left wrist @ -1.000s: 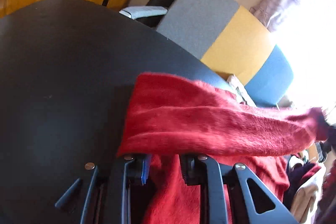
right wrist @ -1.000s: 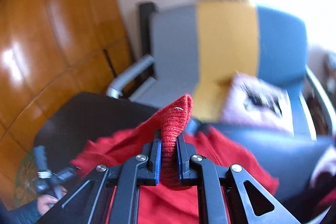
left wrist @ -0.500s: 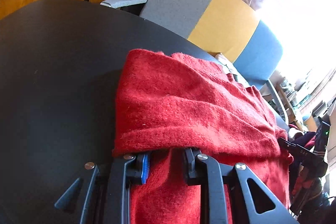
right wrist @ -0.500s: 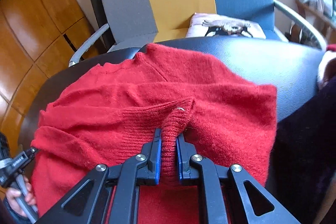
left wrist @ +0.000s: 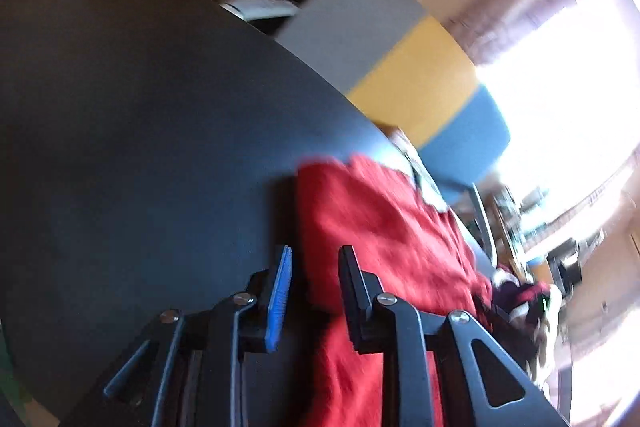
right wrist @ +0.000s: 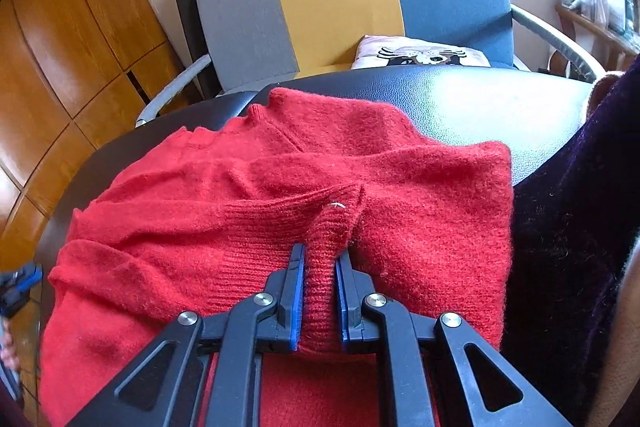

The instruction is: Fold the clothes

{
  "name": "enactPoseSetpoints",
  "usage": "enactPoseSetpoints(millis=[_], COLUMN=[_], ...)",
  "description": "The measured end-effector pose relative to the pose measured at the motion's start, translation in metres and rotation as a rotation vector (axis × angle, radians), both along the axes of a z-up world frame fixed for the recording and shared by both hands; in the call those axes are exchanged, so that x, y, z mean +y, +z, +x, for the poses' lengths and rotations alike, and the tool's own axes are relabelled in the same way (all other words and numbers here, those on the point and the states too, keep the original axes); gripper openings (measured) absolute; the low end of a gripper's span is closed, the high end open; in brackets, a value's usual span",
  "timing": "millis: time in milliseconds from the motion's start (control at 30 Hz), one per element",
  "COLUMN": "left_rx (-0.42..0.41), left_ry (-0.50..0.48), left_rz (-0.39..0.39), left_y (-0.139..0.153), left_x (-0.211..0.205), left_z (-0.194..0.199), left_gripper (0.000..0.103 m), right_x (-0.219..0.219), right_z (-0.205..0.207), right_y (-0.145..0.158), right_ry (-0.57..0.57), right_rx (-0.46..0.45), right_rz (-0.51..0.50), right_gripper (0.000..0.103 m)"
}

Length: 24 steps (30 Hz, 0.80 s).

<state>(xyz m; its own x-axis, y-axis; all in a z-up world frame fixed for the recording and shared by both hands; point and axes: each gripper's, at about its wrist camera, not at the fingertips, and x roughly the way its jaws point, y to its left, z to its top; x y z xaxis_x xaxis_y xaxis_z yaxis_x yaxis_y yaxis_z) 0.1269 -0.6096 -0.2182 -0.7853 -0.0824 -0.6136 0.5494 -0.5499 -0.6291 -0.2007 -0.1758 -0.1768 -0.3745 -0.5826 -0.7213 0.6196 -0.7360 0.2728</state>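
The black table is smooth, faintly grained leatherette, so knit should slide on it easily. On it lies the red sweater, doubled over, fuzzy and limp; I judge it light, soft and stretchy, best taken by its ribbed hem or a folded edge. The right gripper is clenched on a ridge of that ribbing. The left gripper stands released, straddling the sweater's edge.
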Motion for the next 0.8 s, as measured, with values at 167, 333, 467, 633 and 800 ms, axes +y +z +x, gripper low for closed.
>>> enactPoseSetpoints(millis=[167,333,467,633,800], left_rx=[-0.016,-0.048,-0.063,-0.074,-0.043], left_ry=[-0.068,-0.155,-0.184,-0.154,-0.14], left_rz=[0.092,0.114,0.121,0.068,-0.067], left_y=[-0.013,-0.028,-0.039,-0.032,0.01], left_x=[-0.04,-0.04,-0.036,-0.027,-0.014], left_z=[-0.047,-0.081,-0.09,-0.095,-0.087], left_gripper=[0.032,0.036,0.039,0.014,0.011], right_x=[0.0,0.001,0.002,-0.003,-0.012], right_z=[0.002,0.0,-0.001,0.001,0.009], right_y=[0.0,-0.001,-0.002,0.002,0.021], right_ry=[0.0,0.002,0.002,0.005,0.029], right_rx=[0.012,0.003,-0.003,0.01,0.035], right_rz=[0.008,-0.003,-0.01,0.022,0.045], right_gripper=[0.013,0.013,0.013,0.014,0.013])
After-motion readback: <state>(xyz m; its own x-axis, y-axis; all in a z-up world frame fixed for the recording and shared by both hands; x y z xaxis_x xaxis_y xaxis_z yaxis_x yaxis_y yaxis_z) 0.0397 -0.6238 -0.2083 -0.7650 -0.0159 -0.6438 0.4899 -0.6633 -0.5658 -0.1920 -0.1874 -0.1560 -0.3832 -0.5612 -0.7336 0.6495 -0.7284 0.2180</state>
